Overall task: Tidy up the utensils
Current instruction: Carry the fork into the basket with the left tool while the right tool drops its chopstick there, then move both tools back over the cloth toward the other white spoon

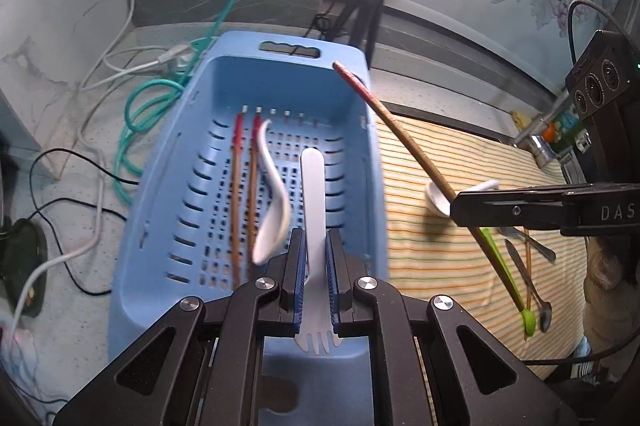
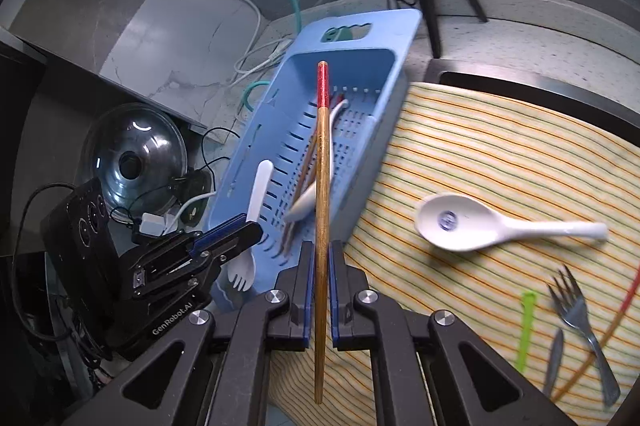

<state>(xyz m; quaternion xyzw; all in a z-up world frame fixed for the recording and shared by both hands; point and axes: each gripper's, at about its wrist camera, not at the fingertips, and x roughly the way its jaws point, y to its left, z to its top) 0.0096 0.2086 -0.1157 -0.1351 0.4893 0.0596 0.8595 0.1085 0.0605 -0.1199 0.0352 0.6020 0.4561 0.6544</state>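
Above the slotted pale-blue plastic basket [image 1: 168, 186], the left gripper [image 1: 316, 266] is clamping a white plastic fork [image 1: 314, 210] by its handle while the right gripper [image 2: 320, 290] is pinching a red-tipped wooden chopstick [image 2: 322, 210], jaws nearly closed on each.

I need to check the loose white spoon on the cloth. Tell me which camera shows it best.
The right wrist view: the white spoon lies whole and unblocked on the striped cloth. In the left wrist view the spoon is partly hidden behind the right claw and its chopstick.
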